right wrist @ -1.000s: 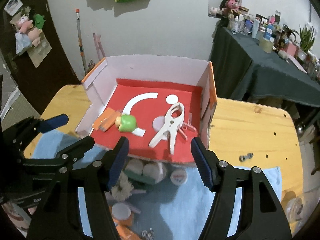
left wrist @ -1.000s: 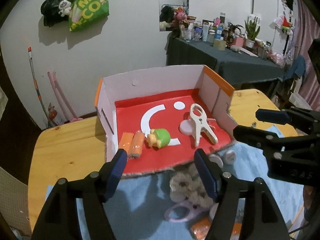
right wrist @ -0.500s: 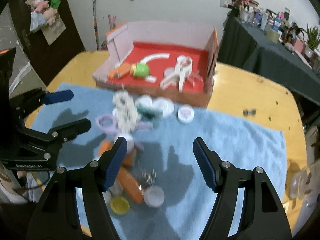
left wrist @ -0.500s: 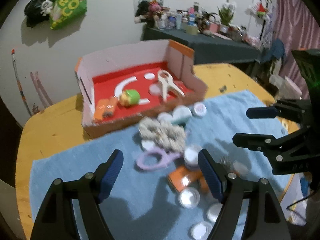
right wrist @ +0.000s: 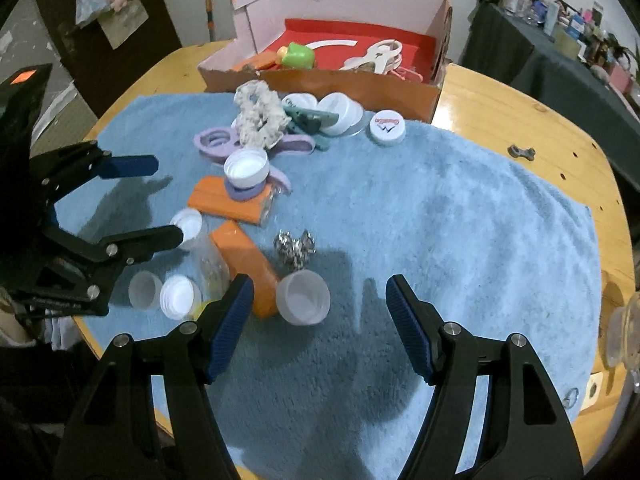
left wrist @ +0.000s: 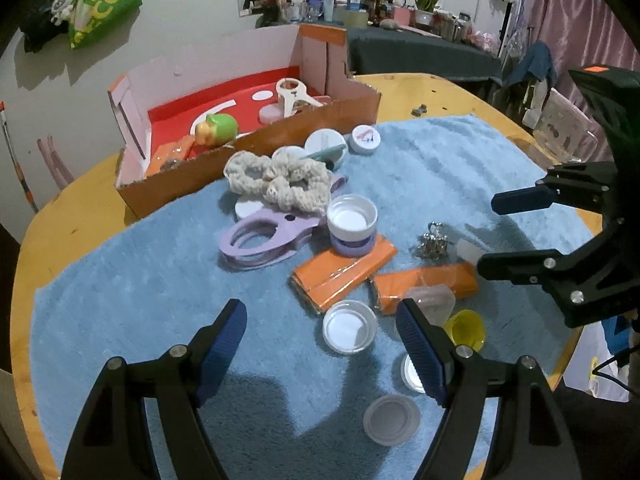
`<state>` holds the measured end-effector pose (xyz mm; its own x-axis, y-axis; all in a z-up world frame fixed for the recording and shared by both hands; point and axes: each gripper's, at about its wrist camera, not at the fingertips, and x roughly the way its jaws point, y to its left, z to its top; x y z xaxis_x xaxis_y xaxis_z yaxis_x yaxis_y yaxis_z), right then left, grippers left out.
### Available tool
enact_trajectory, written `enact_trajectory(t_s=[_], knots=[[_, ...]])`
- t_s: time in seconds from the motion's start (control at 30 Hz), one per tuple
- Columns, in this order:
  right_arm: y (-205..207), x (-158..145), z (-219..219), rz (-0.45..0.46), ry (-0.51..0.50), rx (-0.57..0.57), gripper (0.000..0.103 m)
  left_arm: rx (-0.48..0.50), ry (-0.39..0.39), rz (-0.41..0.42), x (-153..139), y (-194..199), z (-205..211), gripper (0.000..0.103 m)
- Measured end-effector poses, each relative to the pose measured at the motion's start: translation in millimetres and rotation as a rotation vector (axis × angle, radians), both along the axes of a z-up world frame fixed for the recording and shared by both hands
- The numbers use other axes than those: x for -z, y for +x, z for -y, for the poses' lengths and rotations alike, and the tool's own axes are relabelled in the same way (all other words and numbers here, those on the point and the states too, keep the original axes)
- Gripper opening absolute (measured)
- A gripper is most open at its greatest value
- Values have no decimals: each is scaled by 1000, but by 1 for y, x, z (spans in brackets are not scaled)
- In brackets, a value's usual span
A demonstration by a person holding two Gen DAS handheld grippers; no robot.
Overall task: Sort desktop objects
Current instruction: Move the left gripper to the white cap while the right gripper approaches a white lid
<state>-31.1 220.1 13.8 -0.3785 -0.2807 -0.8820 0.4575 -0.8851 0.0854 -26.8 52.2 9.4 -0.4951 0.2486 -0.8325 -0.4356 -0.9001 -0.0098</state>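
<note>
Presently we find both grippers held above the blue towel (right wrist: 460,208), jaws spread wide and carrying nothing. The left gripper (left wrist: 320,340) hangs over the near edge of the towel; the right gripper (right wrist: 320,312) hangs over the near middle of it.

The sorting box (left wrist: 256,160) stands on the tabletop at the towel's far edge and already holds a green toy (left wrist: 220,128), a white clip (left wrist: 292,94) and some orange pieces. Most items remain outside it, heaped on the towel's left half as the right wrist view shows it: a cream scrunchie (left wrist: 276,178), a purple clip (left wrist: 256,236), two orange packets, several caps and a small metal cluster (right wrist: 294,246).

We judge that the coming move turns on one of two candidates:

- The translucent cup (right wrist: 304,298) lies just ahead of the right gripper, toward its left finger (right wrist: 232,320), touching the near orange packet (right wrist: 248,268). A small leftward shift would centre it.
- The white cap (left wrist: 350,326) lies just ahead of the left gripper, between its fingers.

The near orange packet runs lengthwise toward the right gripper, so its short width faces the jaws. We cannot tell which item is meant next. The crowding of caps and packets near both grippers risks a nudge to neighbours.
</note>
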Motion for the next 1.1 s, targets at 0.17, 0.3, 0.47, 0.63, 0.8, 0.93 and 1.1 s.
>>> enact_trajectory(t_s=[0.17,0.3,0.47,0.63,0.8,0.93,1.1], knots=[[4,4,0,9,10,-19,67,11,-7,20,5,0,-1,79],[5,8,2,14,19,-35,64,19,-16,28,10,-1,-3,79],[2,13,2,35,14,-38,57,11,-4,54,14,-6,0,72],[0,14,0,38,1,-35,52,5,-7,68,20,-10,2,70],[-1,13,-3,31,6,-33,49,-1,-19,74,24,-12,2,63],[1,13,-6,28,6,-15,44,-10,-13,77,23,-14,5,60],[0,17,-7,33,23,-17,35,-16,-8,77,22,-14,6,48]])
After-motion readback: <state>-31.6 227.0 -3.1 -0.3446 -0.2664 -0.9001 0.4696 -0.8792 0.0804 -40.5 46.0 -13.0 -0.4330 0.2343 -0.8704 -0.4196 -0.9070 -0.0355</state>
